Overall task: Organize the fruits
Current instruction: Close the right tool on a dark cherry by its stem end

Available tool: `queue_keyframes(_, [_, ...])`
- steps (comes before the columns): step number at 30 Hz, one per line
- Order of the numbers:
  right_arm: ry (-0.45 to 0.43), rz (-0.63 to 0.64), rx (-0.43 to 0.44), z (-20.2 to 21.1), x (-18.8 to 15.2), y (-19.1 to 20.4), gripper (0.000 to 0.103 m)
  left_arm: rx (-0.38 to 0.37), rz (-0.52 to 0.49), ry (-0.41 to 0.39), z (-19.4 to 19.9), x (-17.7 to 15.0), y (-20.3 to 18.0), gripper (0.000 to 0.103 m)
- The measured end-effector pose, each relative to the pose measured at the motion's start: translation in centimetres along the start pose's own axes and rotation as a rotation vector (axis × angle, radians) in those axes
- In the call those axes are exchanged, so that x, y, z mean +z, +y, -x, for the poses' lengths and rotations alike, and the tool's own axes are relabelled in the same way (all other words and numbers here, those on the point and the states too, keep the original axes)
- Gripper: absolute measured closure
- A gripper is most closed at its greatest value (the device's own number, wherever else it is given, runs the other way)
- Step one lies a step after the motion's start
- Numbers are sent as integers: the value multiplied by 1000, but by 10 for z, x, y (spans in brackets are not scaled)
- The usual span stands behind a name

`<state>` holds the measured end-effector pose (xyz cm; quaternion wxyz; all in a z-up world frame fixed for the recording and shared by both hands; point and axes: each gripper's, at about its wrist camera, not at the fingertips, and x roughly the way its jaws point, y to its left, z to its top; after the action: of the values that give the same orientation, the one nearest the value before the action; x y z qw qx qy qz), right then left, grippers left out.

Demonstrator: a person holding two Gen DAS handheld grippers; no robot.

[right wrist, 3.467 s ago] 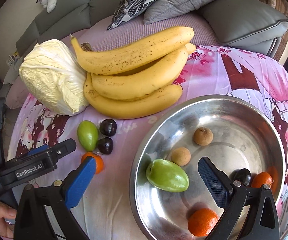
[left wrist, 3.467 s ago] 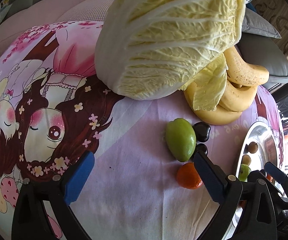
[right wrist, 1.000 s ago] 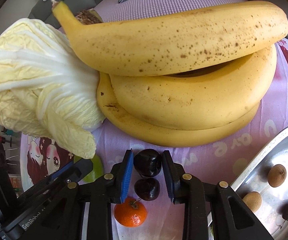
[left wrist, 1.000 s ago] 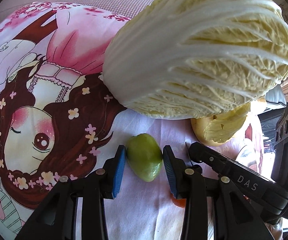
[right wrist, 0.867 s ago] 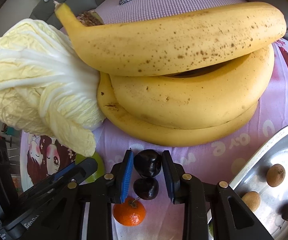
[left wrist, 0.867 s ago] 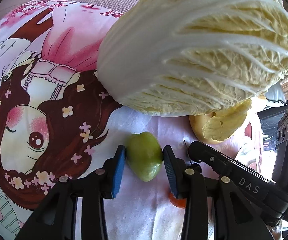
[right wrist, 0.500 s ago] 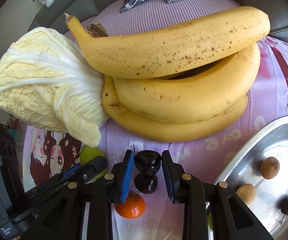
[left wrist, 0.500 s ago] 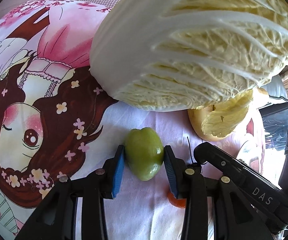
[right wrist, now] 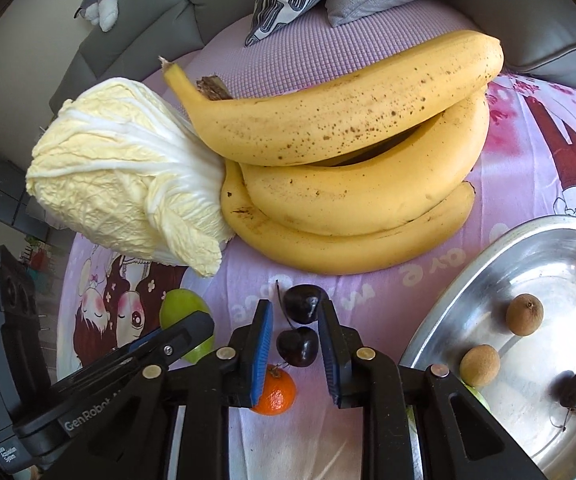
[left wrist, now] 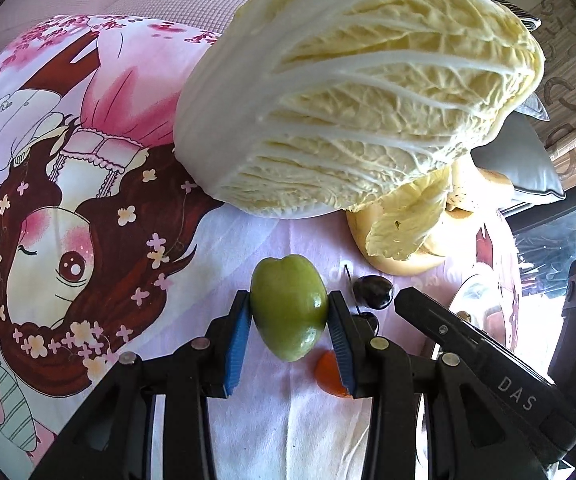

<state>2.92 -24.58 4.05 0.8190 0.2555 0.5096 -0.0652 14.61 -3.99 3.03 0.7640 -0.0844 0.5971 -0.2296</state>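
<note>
Both grippers carry fruit: the left gripper (left wrist: 290, 320) has its jaws clamped on the green fruit (left wrist: 288, 312), and the right gripper's (right wrist: 295, 344) jaws have just closed on the cherries (right wrist: 296, 346). The bowl (right wrist: 468, 292) at three o'clock already holds several fruits; the tangerine (right wrist: 273, 392) at six remains on the cloth.

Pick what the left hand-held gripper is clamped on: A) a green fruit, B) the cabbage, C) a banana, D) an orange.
A: the left hand-held gripper has its blue pads pressed against both sides of the green fruit, while the orange lies on the cloth below.
</note>
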Motion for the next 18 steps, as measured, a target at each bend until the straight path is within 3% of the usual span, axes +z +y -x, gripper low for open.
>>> queue_keyframes(18, [81, -3, -76, -34, 16, -3, 68, 14, 31, 29, -5, -4, 17, 63])
